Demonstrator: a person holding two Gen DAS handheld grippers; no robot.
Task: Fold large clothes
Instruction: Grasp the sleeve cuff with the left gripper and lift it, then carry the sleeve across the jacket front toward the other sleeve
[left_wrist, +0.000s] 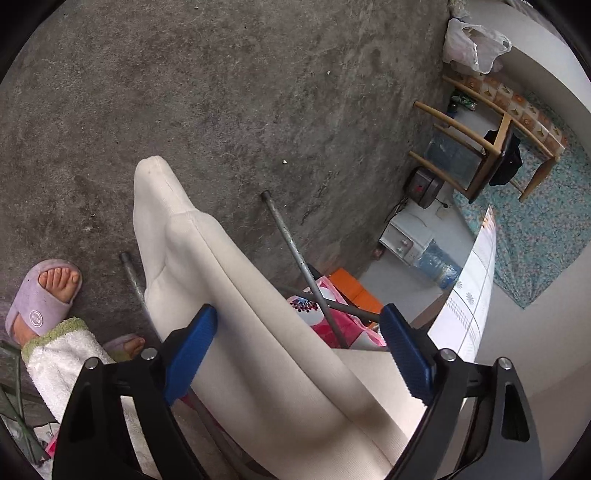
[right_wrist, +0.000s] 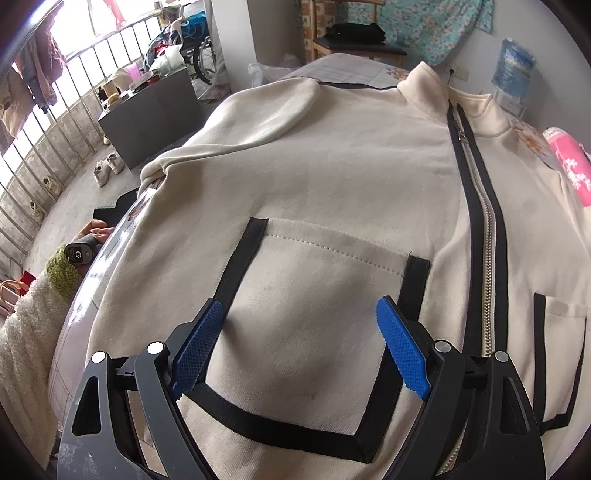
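A cream zip-up jacket (right_wrist: 332, 173) with black trim lies front up on a table, zipper (right_wrist: 484, 229) closed, collar at the far end. One sleeve is folded across the chest at the upper left. My right gripper (right_wrist: 299, 343) is open just above the black-edged left pocket (right_wrist: 314, 295). In the left wrist view the other cream sleeve (left_wrist: 221, 280) hangs off the table edge toward the floor. My left gripper (left_wrist: 299, 350) is open with the sleeve lying between its blue pads; it is not clamped.
The table's tiled top (left_wrist: 469, 306) shows at the right. Metal table legs (left_wrist: 295, 258) and a pink bag (left_wrist: 343, 325) are below. The person's slippered foot (left_wrist: 44, 295) stands on the concrete floor. A wooden chair (left_wrist: 480, 147) stands far off. A dark cabinet (right_wrist: 151, 114) and a railing (right_wrist: 44, 147) are left.
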